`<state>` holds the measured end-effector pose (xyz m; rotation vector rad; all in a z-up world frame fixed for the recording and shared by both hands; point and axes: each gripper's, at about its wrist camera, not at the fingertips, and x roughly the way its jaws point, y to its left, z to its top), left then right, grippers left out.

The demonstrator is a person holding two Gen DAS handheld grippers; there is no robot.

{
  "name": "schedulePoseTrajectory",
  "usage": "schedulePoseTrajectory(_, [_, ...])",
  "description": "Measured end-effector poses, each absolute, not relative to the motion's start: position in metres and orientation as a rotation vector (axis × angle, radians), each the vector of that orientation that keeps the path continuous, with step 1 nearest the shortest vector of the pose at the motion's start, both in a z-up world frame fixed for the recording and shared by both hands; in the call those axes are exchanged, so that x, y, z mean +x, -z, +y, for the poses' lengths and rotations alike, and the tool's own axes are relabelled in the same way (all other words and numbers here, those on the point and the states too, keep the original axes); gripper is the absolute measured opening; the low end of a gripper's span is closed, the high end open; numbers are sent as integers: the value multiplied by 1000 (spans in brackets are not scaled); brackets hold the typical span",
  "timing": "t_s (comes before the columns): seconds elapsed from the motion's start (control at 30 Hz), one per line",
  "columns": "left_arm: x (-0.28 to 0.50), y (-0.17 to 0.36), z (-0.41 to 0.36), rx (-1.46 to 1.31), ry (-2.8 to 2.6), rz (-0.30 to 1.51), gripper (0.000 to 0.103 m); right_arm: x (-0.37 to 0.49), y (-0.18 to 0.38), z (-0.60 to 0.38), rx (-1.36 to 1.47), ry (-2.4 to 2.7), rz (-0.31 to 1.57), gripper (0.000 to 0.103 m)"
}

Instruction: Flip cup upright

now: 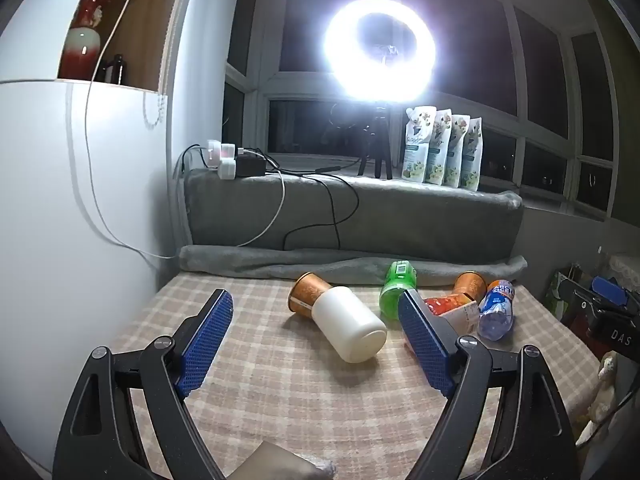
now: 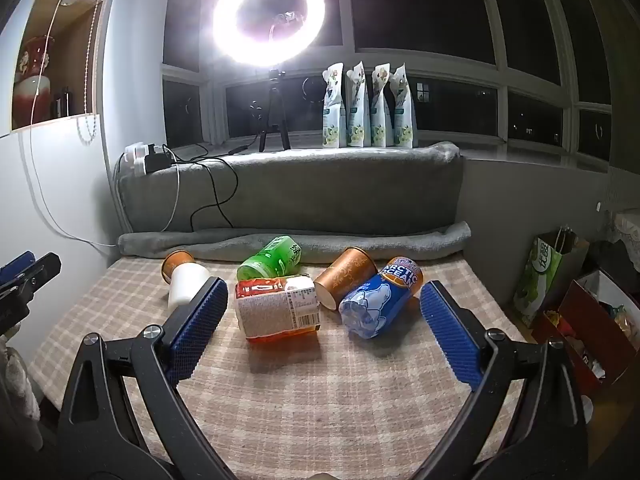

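A white cup (image 1: 349, 324) lies on its side on the checked tablecloth (image 1: 280, 392), touching an orange paper cup (image 1: 307, 293) that also lies on its side behind it. My left gripper (image 1: 316, 340) is open and empty, with the white cup lying beyond and between its fingers. In the right wrist view the white cup (image 2: 187, 286) and the orange cup (image 2: 176, 263) lie at far left. A second orange cup (image 2: 345, 280) lies on its side at centre. My right gripper (image 2: 324, 328) is open and empty, short of the bottles.
Lying on the cloth are a green bottle (image 2: 272, 263), an orange drink bottle (image 2: 278, 310) and a blue Arctic Ocean bottle (image 2: 380, 300). A grey blanket roll (image 2: 296, 242) backs the table. A ring light (image 2: 269, 20) stands on the sill. Bags (image 2: 560, 280) stand right of the table.
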<state>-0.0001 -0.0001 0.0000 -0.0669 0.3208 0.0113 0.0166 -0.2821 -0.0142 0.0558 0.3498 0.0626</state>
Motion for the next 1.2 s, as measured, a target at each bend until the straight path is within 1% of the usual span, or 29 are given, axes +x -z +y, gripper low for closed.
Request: schedulePoseTrajectory(1.2, [0,0,0,-66,-11,324,85,19,16,-280,46,-60,362,99])
